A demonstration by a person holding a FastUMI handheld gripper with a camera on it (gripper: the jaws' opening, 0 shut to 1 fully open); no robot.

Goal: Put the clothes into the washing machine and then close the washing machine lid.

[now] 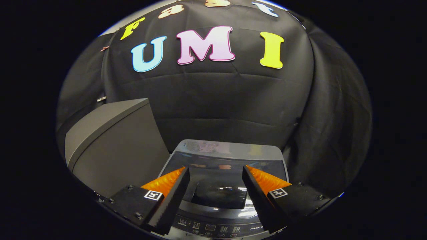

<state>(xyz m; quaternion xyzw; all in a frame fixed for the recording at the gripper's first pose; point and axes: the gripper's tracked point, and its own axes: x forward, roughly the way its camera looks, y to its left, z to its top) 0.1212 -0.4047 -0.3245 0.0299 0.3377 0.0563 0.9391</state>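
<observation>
A grey top-loading washing machine (230,148) stands just ahead of and below my fingers. Its dark glass lid (218,173) lies flat and shut over the drum, with a control panel (213,228) along its near edge. My gripper (216,171) hovers above the lid with its fingers spread wide apart and nothing between them. I see no clothes.
A tall grey box-shaped cabinet (113,146) stands right beside the machine on the left, rising above lid height. Black cloth walls close in behind the machine and along the right side.
</observation>
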